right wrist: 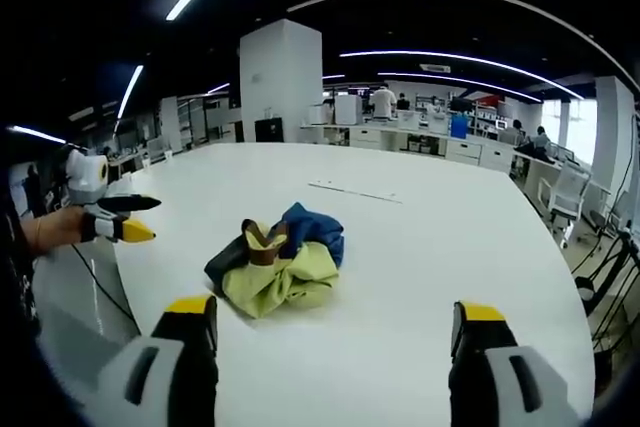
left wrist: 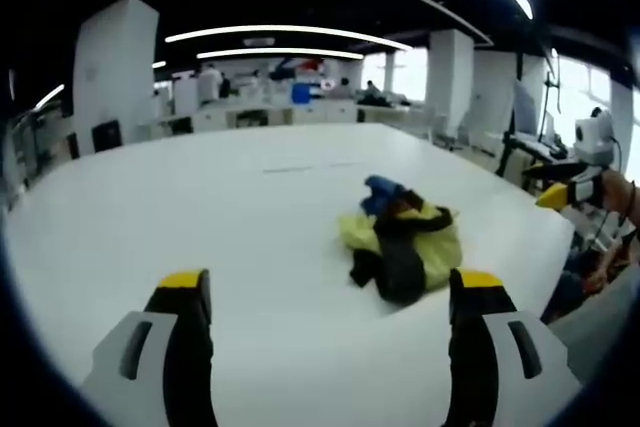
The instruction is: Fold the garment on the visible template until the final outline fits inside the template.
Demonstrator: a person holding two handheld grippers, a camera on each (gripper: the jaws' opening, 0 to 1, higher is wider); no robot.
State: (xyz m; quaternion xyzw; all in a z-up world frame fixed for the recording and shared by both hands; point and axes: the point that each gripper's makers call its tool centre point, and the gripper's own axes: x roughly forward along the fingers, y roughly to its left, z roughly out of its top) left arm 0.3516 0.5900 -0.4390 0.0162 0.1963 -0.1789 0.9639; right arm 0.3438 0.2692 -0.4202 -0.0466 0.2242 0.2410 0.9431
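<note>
- Left gripper (left wrist: pixel 330 302), seen in the left gripper view, has its two yellow-tipped jaws spread wide apart with nothing between them, hovering over the near part of the white worktop (left wrist: pixel 200 207).
- Right gripper (right wrist: pixel 335 332), in the right gripper view, is likewise spread wide and holds nothing; bare worktop shows between its jaws.
- Each gripper appears in the other's view: the right one at the right edge of the left gripper view, held in a hand (left wrist: pixel 615 202); the left one at the left edge of the right gripper view, also in a hand (right wrist: pixel 60 227). How wide their jaws stand from these side angles I cannot tell.
- Garment (left wrist: pixel 405 237) lies crumpled in a heap on the worktop, unfolded, ahead of both grippers and well apart from them. Pale yellow-green fabric makes up most of it, with black parts and a blue part on the side farther from the left gripper.
- From the right gripper view the garment (right wrist: pixel 280 262) shows yellow-green in front, blue behind, black at the left and a small brown piece on top.
- Faint thin lines (right wrist: pixel 355 192) are marked on the worktop beyond the garment; the heap lies short of them.
- Desks, white pillars, strip lights and several people fill the office behind.
</note>
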